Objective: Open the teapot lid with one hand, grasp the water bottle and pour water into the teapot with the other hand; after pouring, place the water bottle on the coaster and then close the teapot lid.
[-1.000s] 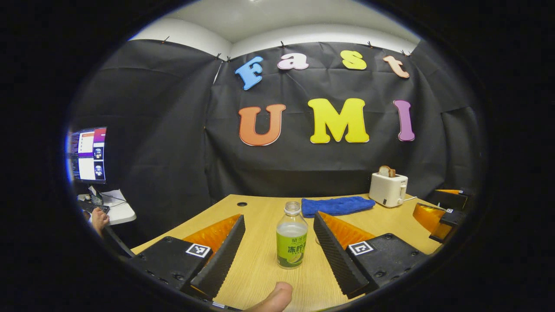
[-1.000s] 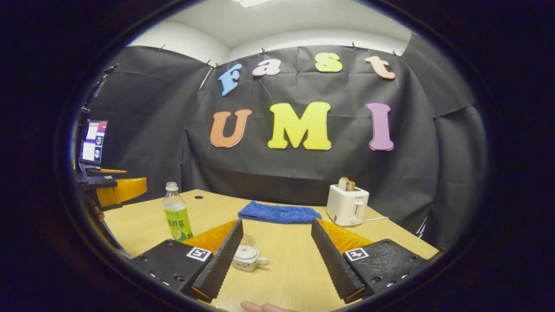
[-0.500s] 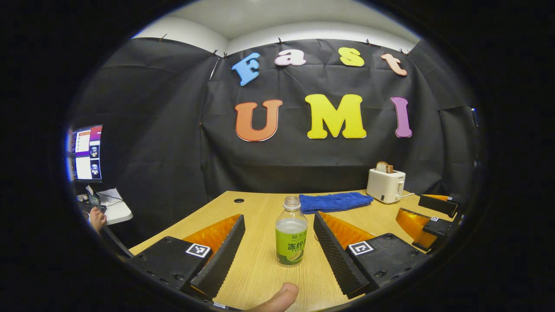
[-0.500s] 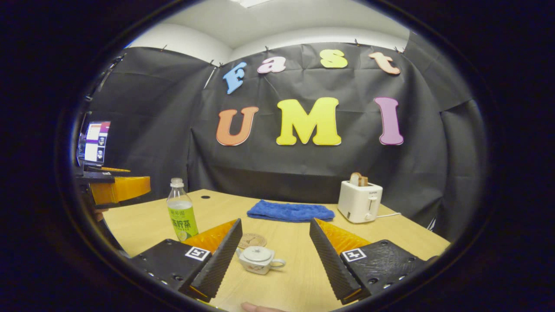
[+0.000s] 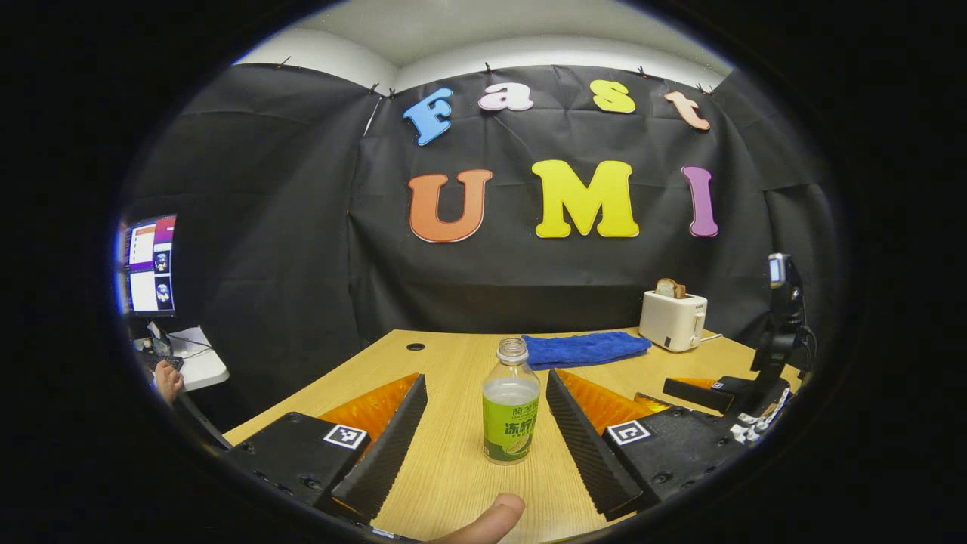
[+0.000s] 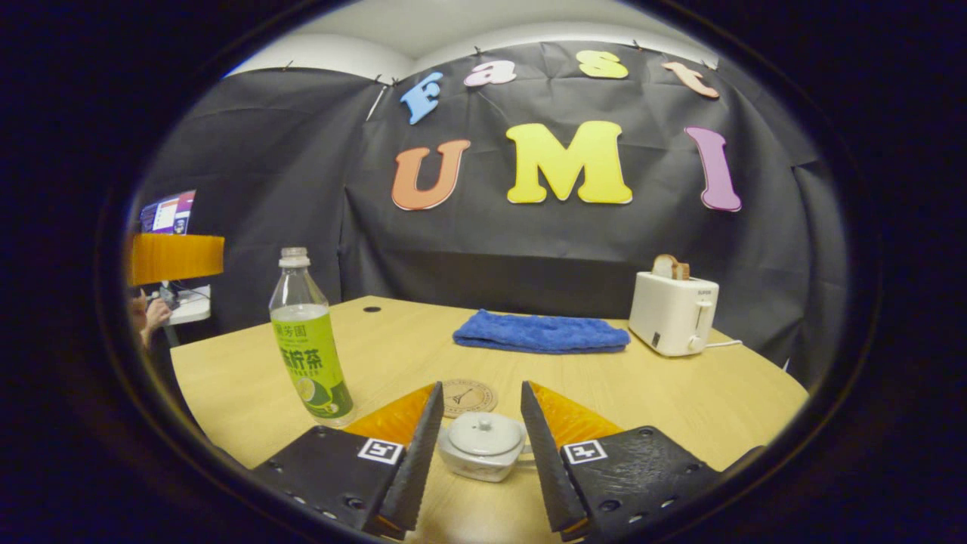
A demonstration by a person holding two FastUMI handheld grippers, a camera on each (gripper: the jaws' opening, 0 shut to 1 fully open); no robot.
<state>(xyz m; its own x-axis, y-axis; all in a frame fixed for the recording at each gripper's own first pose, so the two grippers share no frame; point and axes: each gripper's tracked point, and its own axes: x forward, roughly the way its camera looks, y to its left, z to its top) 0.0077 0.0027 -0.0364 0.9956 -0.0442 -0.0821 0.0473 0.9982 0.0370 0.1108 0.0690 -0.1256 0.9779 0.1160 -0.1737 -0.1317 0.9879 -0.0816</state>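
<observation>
Bare wooden tabletop (image 6: pixel 665 393) lies open ahead. A clear green-labelled plastic bottle (image 6: pixel 306 340) stands at left; a folded blue towel (image 6: pixel 540 332) and white toaster (image 6: pixel 672 313) line the far edge.

In the left gripper view, the left gripper (image 5: pixel 483 442) is seen spread wide, its fingers apart on either side of the uncapped water bottle (image 5: pixel 511 412), which stands upright on the wooden table (image 5: pixel 453 468) untouched. A blue towel (image 5: pixel 585 349) is laid at one o'clock, a white toaster (image 5: pixel 672 320) holding bread at two o'clock. The right gripper (image 5: pixel 725 393) is seen at three o'clock. A monitor (image 5: pixel 147 264) is lit at nine o'clock.
</observation>
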